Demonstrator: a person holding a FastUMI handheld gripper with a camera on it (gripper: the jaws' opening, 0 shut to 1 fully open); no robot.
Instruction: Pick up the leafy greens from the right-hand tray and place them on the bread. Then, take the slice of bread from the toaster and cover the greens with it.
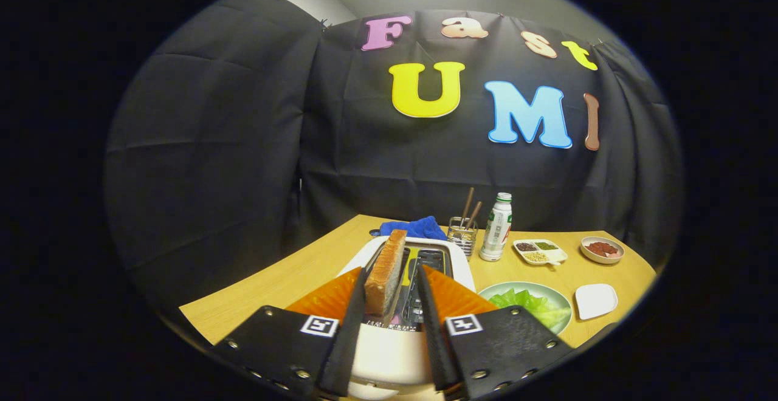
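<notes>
Gripper (392,304) sits over the toaster (425,267), fingers parted to a medium gap with the bread slice (386,272) standing on edge between them. The slice leans close to my left finger; the right finger stands clear of it, so I read no squeeze on it, just straddling. I can't tell whether the slice rests in the slot or is already lifted a bit.

Handling guess: toast is light, stiff at the crust, crumbly in the middle. I'd pinch the two flat faces near the top crust, gently, since hard pressure could crack it.

Leafy greens (527,301) lie on the green plate (550,294) to the right of the toaster, just beyond my right finger; whether bread lies under them I can't tell.

Wooden table (273,279) looks flat and smooth. Farther back: blue cloth (416,228), wire holder with sticks (464,235), bottle (497,227), divided dish (539,251), small bowl (602,249), white square dish (595,301). Black cloth walls the booth.
</notes>
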